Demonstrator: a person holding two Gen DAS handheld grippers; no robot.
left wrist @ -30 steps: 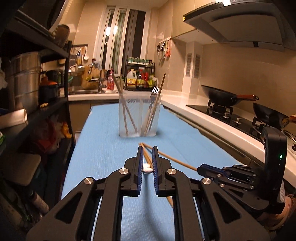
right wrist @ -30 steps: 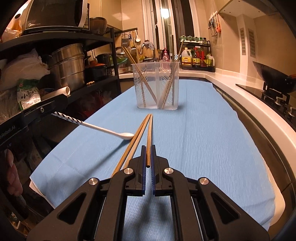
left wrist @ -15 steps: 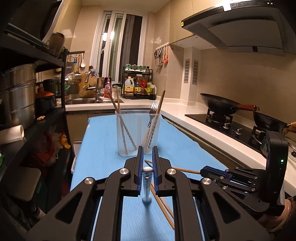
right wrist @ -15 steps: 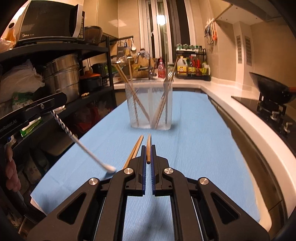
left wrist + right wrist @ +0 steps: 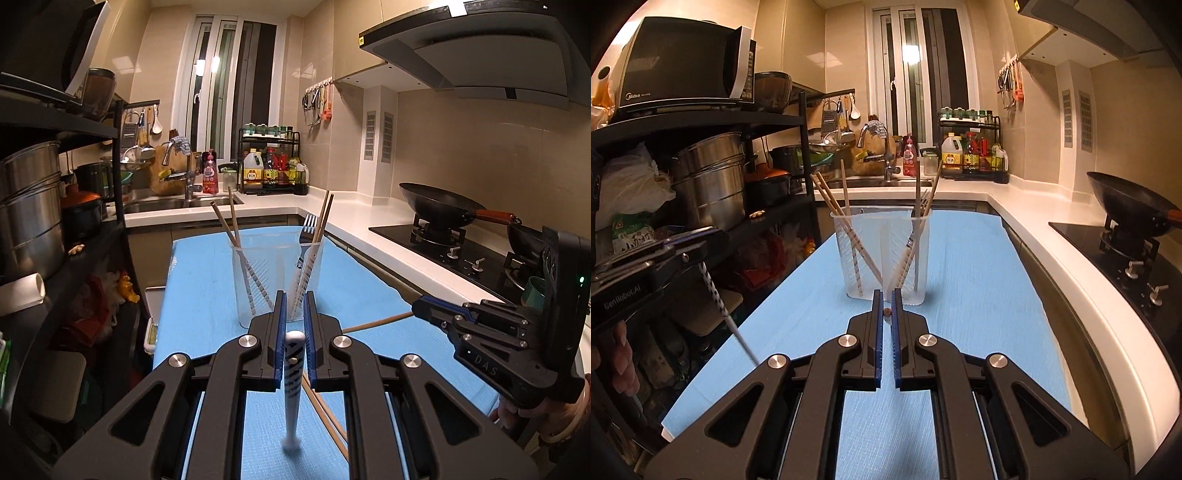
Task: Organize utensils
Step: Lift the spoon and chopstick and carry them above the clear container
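Observation:
My left gripper point(image 5: 294, 299) is shut on the handle of a white spoon point(image 5: 293, 373) with a dark striped handle, whose bowl hangs down above the blue cloth point(image 5: 207, 288). My right gripper point(image 5: 886, 295) is shut on a wooden chopstick point(image 5: 886, 312), seen end-on; in the left wrist view the chopstick point(image 5: 376, 323) sticks out leftward from the right gripper point(image 5: 419, 308). A clear plastic holder point(image 5: 277, 280) stands just ahead with several chopsticks and a fork in it. Two more chopsticks point(image 5: 325, 413) lie on the cloth. The left gripper point(image 5: 709, 236) and the spoon point(image 5: 716, 295) show at the left.
A black shelf rack with steel pots point(image 5: 29, 221) and a microwave point(image 5: 683, 62) lines the left side. A hob with woks point(image 5: 439, 206) and a white counter edge point(image 5: 1052, 251) run along the right. A sink point(image 5: 177, 203) and bottles stand behind.
Both grippers have risen off the cloth. The spoon has swung from lying flat to hanging bowl-down, and the held chopstick has lifted clear of the other two.

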